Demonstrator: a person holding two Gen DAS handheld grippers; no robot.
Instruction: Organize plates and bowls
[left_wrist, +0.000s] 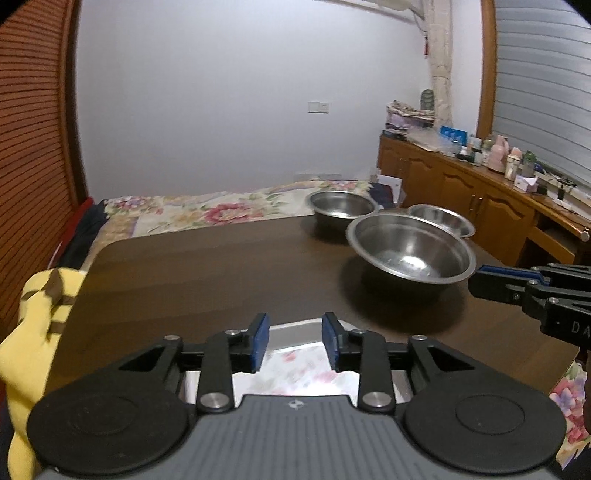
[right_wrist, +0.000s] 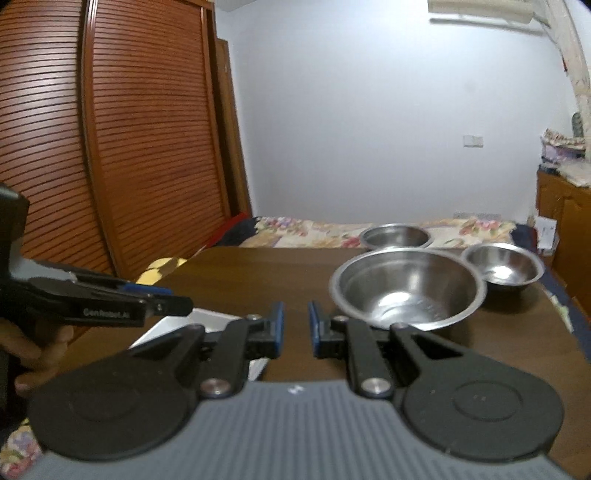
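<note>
Three steel bowls stand on the dark wooden table (left_wrist: 207, 273): a large one (left_wrist: 410, 251) nearest, a mid-sized one (left_wrist: 341, 206) at the far edge, and a small one (left_wrist: 441, 219) to the right. The same large bowl (right_wrist: 406, 288) sits just ahead and right of my right gripper (right_wrist: 295, 310), whose jaws are shut with nothing in them. A white rectangular plate (left_wrist: 295, 365) with a faint flower pattern lies under my left gripper (left_wrist: 295, 321). Its jaws stand open above the plate's far edge, the pads not touching it. The right gripper's tip (left_wrist: 476, 280) shows at the right, beside the large bowl.
A bed with a flowered cover (left_wrist: 221, 210) lies past the table's far edge. A yellow soft item (left_wrist: 40, 314) is at the table's left corner. A wooden sideboard (left_wrist: 461, 184) with clutter lines the right wall. Louvred wardrobe doors (right_wrist: 129, 147) stand left. A hand (right_wrist: 37, 350) holds the left gripper.
</note>
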